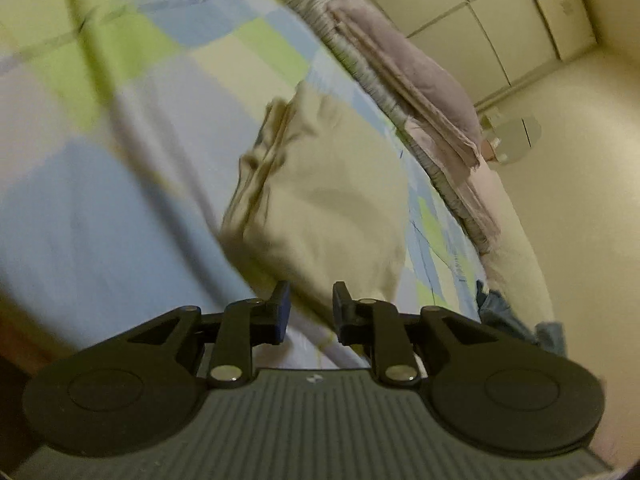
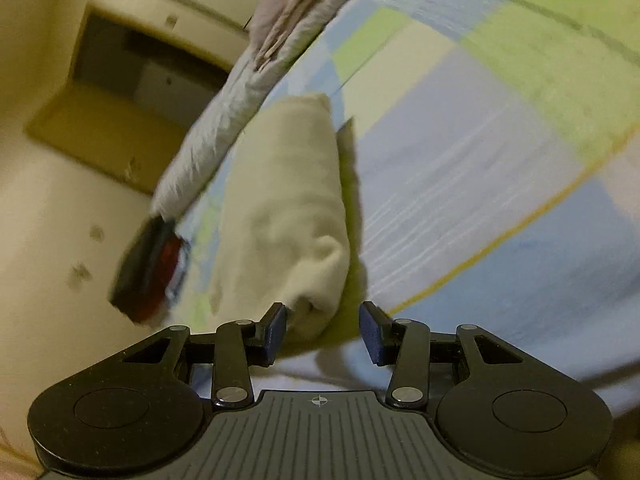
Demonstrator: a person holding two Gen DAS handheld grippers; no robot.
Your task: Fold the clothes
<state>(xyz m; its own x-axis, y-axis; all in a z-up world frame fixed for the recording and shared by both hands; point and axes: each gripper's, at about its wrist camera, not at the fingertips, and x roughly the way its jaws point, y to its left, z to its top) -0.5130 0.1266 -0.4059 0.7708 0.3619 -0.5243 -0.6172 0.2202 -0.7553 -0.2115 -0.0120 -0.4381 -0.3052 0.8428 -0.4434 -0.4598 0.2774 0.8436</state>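
A: What lies around the cloth in the left wrist view?

B: A bedsheet (image 1: 120,128) in blue, green and pale blocks fills the left and centre; a striped edging and a folded pinkish blanket (image 1: 420,80) run along its edge from top centre down to the right; pale cupboard doors (image 1: 500,20) sit in the upper right; a scrap of blue fabric (image 1: 504,316) shows at the lower right, too blurred to name.

A: And the cloth itself?

B: A cream folded garment (image 1: 332,200) lies on the sheet in the middle of the frame, its layered edges bunched at its upper left; nothing stands between it and the left gripper (image 1: 311,312).

A: How do those fingers stand?

B: Apart by a modest gap, empty; the garment's near corner shows just above the gap, and I cannot tell whether they touch it.

A: The right wrist view?

B: The same garment (image 2: 288,208) runs as a long cream bundle from centre to lower centre; a grey-white rolled quilt (image 2: 216,128) lies to its upper left; a dark box with red on it (image 2: 148,268) sits at the left, blurred; the sheet (image 2: 480,140) fills the right.

A: And the right gripper (image 2: 323,336)?

B: Wide apart, holding nothing; the garment's near end sits just above the gap, close to the left finger (image 2: 276,336); contact is unclear.
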